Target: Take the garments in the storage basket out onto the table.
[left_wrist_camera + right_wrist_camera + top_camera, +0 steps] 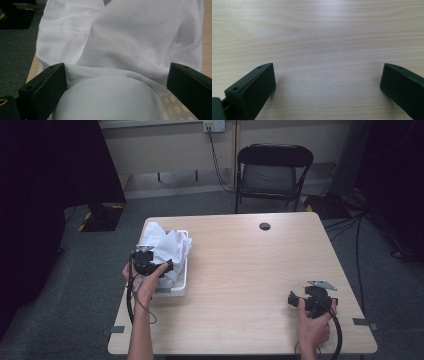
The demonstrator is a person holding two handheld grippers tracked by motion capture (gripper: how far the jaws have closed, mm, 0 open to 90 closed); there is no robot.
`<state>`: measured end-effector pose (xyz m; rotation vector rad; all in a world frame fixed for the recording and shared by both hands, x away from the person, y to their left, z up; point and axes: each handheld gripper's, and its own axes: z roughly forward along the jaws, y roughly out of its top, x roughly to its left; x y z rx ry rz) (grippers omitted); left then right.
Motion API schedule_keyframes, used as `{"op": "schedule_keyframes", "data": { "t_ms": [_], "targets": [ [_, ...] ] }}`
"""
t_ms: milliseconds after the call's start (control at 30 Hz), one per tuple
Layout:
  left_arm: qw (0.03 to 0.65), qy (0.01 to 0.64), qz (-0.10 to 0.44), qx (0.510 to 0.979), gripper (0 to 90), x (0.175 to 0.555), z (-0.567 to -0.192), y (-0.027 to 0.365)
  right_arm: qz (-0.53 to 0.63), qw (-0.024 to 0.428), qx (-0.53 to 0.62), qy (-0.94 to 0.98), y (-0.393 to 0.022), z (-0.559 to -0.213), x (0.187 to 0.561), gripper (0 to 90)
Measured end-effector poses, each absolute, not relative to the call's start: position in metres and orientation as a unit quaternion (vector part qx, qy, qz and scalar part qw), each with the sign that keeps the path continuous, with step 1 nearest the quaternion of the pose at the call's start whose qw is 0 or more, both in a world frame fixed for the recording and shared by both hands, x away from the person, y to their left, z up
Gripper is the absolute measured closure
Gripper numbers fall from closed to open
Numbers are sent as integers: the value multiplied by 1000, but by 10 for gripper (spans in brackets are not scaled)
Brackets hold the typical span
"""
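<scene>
A crumpled white cloth (167, 247) is heaped in a white basket (181, 287) at the table's left side. My left gripper (157, 266) hovers over the near part of that heap, jaws wide apart. In the left gripper view the cloth (120, 45) bulges between the two spread black jaws, and the basket's perforated wall (175, 107) peeks out at the lower right. My right gripper (300, 301) rests low over the bare wood at the table's front right, also open, with nothing between its jaws. Its own view looks straight onto plain tabletop (319, 45).
A round cable hole (265, 226) sits near the table's far edge. Behind the table stands a black folding chair (272, 170). Grey carpet (70, 270) lies around the table, with cables (357, 250) trailing at the right.
</scene>
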<state>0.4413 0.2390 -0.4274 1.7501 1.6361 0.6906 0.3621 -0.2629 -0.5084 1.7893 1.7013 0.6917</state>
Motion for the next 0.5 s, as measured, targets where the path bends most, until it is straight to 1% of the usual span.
{"op": "schedule_keyframes", "data": {
  "t_ms": [167,500],
  "targets": [
    [297,618,266,677,11,447,-434,233,259,285,669,636,-263,-508,362,0],
    [269,626,289,672,6,451,-439,234,258,285,669,636,-263,-508,362,0]
  ]
}}
